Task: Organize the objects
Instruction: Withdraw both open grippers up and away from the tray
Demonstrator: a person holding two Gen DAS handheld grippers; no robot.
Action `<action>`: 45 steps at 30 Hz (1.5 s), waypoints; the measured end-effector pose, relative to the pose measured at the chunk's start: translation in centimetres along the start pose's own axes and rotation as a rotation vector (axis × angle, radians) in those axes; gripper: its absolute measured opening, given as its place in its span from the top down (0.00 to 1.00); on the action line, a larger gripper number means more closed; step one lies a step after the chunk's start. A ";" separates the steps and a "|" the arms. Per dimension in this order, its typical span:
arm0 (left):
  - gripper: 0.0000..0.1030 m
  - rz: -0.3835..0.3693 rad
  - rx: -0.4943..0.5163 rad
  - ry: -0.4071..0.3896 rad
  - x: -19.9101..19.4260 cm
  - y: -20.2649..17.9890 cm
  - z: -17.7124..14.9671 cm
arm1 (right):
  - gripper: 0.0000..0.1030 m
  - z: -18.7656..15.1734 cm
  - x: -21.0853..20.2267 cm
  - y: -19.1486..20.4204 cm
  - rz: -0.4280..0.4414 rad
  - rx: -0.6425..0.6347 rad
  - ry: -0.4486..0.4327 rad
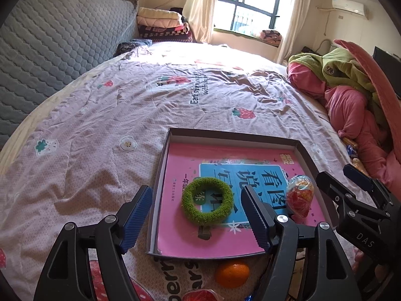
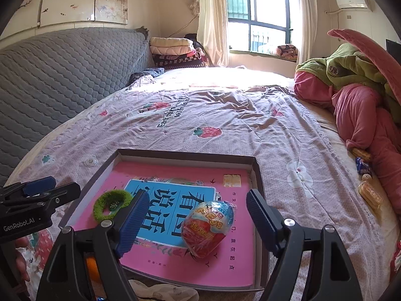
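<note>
So the shallow cardboard tray (image 1: 304,154) is set on the bed (image 1: 100,150), on a pink bedsheet printed with strawberries and flowers. A pink workbook (image 1: 175,228) with a blue title panel is laid flat inside it and covers nearly the whole bottom. On top of the book, two things are parked: a fuzzy green ring (image 1: 207,201) toward the left side, and a wrapped toy egg (image 2: 209,228) in crinkly plastic toward the right, well apart from the ring.

The left gripper (image 1: 198,215) is held above the ring with its jaws spread wide, nothing pinched between them; one blue pad is seen outside the tray's left wall, the other over the book. The right gripper (image 2: 196,222) is held over the egg the same way, jaws released, and the egg is left lying on the book between the pads without being touched.

Just outside the tray's near edge, an orange (image 1: 232,274) is sitting on the sheet. Off to the right side of the bed, a heap of pink and green blankets (image 2: 351,95) is piled up, with a few snack packets (image 2: 371,195) scattered beside it. A grey quilted headboard (image 2: 62,75) is seen on the left.
</note>
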State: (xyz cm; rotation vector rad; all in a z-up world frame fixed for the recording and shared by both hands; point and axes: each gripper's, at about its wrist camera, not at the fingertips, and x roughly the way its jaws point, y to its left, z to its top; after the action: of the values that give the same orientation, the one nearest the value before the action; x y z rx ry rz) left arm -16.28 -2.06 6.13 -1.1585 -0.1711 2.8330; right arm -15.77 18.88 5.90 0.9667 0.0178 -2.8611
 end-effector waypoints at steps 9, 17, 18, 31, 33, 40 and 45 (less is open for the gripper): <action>0.25 -0.018 -0.055 -0.037 -2.3 1.3 -0.5 | 0.22 0.0 -2.5 -0.4 0.018 0.038 -0.037; 0.25 -0.041 -0.037 -0.064 -4.1 0.7 -0.6 | 0.20 -0.1 -4.1 -0.6 0.042 0.052 -0.045; 0.24 -0.041 -0.028 -0.064 -4.2 0.6 -0.7 | 0.19 -0.1 -4.2 -0.5 0.047 0.046 -0.045; 0.24 -0.026 0.026 -0.041 -4.7 -0.1 -1.2 | 0.18 -0.3 -6.2 0.2 0.052 -0.008 -0.063; 0.24 -0.014 0.042 -0.037 -4.8 -0.2 -1.4 | 0.18 -0.5 -6.6 0.3 0.053 -0.016 -0.065; 0.24 -0.016 0.047 -0.051 -5.8 -0.5 -1.5 | 0.18 -0.9 -7.9 0.6 0.058 -0.037 -0.080; 0.24 0.005 0.079 -0.078 -7.0 -1.0 -1.5 | 0.18 -1.0 -8.6 1.0 0.062 -0.052 -0.091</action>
State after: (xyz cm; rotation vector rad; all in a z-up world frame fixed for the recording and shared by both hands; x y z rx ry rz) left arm -10.20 -1.73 10.00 -1.0359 -0.0602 2.8619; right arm -8.27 18.94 10.38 0.8124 0.0527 -2.8290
